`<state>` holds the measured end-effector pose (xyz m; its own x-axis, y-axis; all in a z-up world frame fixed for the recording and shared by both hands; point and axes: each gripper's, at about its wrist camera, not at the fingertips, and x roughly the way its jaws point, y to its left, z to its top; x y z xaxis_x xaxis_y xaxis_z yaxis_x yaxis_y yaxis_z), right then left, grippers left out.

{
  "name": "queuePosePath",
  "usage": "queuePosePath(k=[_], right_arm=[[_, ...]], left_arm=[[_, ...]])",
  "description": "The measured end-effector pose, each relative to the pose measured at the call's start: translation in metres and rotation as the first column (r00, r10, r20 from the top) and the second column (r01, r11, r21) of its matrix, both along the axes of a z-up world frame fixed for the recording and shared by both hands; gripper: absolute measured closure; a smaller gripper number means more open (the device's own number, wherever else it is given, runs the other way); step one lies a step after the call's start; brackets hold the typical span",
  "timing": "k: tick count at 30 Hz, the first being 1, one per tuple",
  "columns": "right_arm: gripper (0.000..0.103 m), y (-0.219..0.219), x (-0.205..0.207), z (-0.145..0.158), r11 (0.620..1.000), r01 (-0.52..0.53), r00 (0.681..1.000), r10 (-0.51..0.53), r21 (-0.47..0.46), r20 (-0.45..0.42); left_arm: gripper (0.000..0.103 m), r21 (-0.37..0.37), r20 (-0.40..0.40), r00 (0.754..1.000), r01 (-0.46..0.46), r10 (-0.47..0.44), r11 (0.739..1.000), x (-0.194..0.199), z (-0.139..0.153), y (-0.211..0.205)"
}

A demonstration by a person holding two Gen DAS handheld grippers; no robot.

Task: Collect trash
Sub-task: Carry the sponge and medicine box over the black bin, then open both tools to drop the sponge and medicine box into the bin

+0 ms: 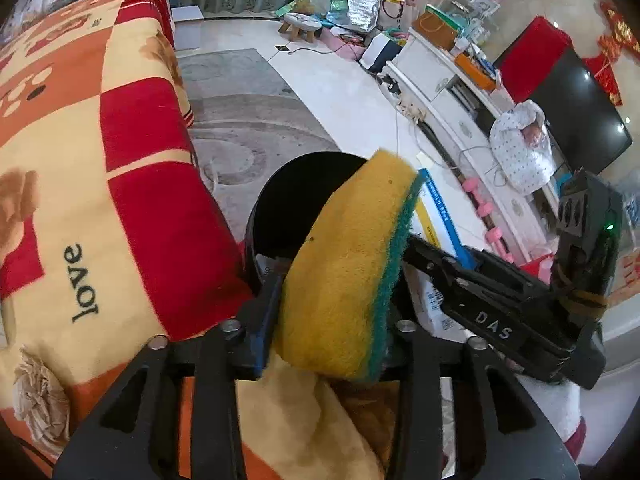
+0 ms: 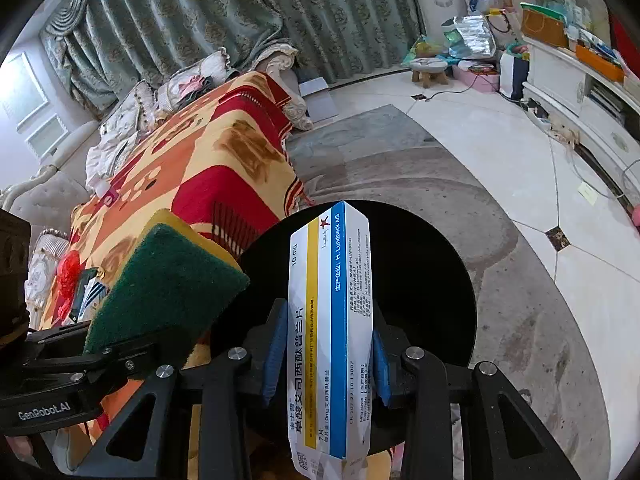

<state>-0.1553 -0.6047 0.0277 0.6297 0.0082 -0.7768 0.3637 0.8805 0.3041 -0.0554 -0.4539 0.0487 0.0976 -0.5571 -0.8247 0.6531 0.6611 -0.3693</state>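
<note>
On the left, the left gripper (image 1: 332, 300) has the sponge (image 1: 348, 264) between its jaws, tilted over the near rim of the black bin (image 1: 296, 196); whether the pads still pinch it I cannot tell. To its right, the right gripper (image 2: 326, 354) is clenched on the medicine box (image 2: 330, 320), above the bin mouth. The sponge sits close to the blanket (image 1: 100, 160) edge, so it could catch the rim and tumble outside.

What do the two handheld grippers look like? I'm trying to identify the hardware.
Both are black, with triangular cut-outs in the finger linkages, silver pivot bolts and blue finger pads. The right gripper carries white "DAS" lettering, a small green light and a band wound around its body. The left gripper bears white "GenRobot.AI" lettering. No sleeve can be made out clearly.
</note>
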Motion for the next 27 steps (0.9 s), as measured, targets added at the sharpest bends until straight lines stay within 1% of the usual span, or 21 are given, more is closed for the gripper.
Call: queuePosePath(k=[1,2,4,5,15,27], right_arm=[[0.068,0.0,0.0,0.0,1.0,0.004,1.0,-0.004,0.0,0.0],[0.068,-0.001,0.0,0.0,1.0,0.009,1.0,-0.009,0.001,0.001],[0.059,-0.003,0.0,0.0,1.0,0.025,1.0,-0.025,-0.001,0.004],[0.058,-0.003,0.001,0.0,1.0,0.031,1.0,-0.031,-0.001,0.003],[0.058,0.004,-0.001,-0.003,1.0,0.023,1.0,-0.023,0.007,-0.018],[0.056,0.04,0.005,0.016,0.999,-0.043,0.999,0.043,-0.033,-0.002]], left_arm=[[0.051,-0.015,-0.008,1.0,-0.005,0.005,1.0,0.001,0.001,0.001],[0.046,-0.026,-0.013,1.0,-0.009,0.009,1.0,0.001,0.002,0.001],[0.046,-0.034,-0.015,1.0,-0.015,0.015,0.999,0.001,0.004,0.003],[0.046,-0.033,-0.013,1.0,-0.017,0.016,0.999,0.0,0.004,0.003],[0.046,-0.017,0.014,1.0,-0.026,0.027,1.0,-0.005,0.014,0.017],[0.046,-0.003,0.111,0.991,-0.073,0.073,0.997,-0.012,0.031,0.052]])
